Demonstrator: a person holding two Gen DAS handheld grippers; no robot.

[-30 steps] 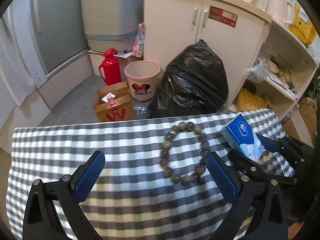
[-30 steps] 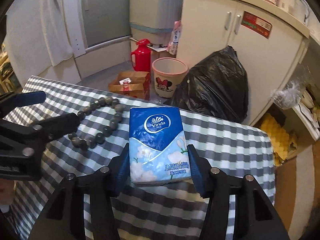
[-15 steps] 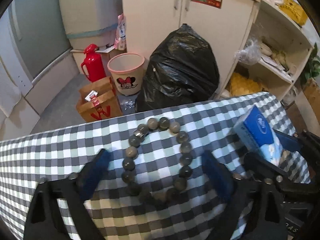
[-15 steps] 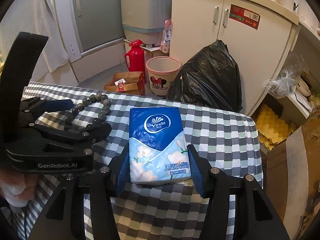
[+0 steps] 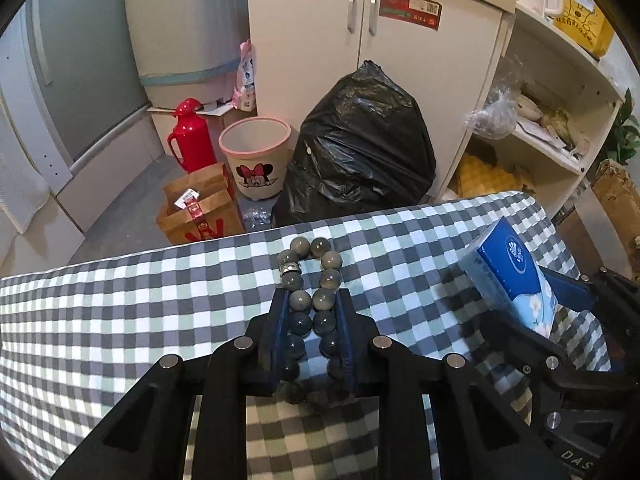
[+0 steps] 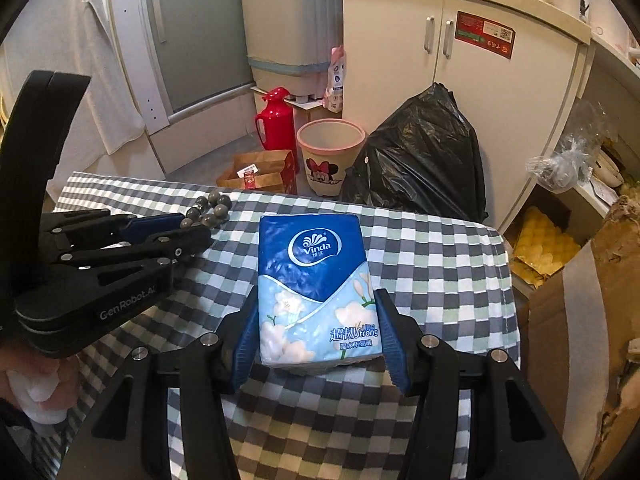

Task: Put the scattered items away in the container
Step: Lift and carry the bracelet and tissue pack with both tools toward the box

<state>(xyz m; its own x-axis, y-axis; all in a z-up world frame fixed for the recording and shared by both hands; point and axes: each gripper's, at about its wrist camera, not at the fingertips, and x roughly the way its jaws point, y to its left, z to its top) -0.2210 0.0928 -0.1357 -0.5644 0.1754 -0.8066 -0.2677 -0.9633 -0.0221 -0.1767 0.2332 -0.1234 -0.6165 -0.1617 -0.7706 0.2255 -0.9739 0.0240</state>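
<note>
1. Checked grey-and-white cloth covers the surface, which stands in a cluttered kitchen corner; no container for the tidying shows in either view.

2. Left claw is clamped on the bead bracelet, its blue pads squeezing the loop into a narrow oval. Pinching both strands at once is probably what keeps the loose beads from rolling or swinging away.

3. Beyond the pads, toward 12 o'clock, the free end of the bracelet sticks out, resting on or just above the cloth; I cannot tell which.

4. Right claw is closed on the near end of the blue tissue pack, gripping its two long sides. Holding the soft pack across its narrow width gives the pads firm, flat faces to press on. From the left wrist view the pack sits tilted, its far end raised off the cloth at about 3 o'clock.

5. Outward again, past the far edge of the surface at 12 o'clock, a black rubbish bag, a pink-rimmed bin, a red flask and a brown paper bag stand on the floor before a cream cabinet.

6. With both items gripped, the next step is probably carrying them to the container.
</note>
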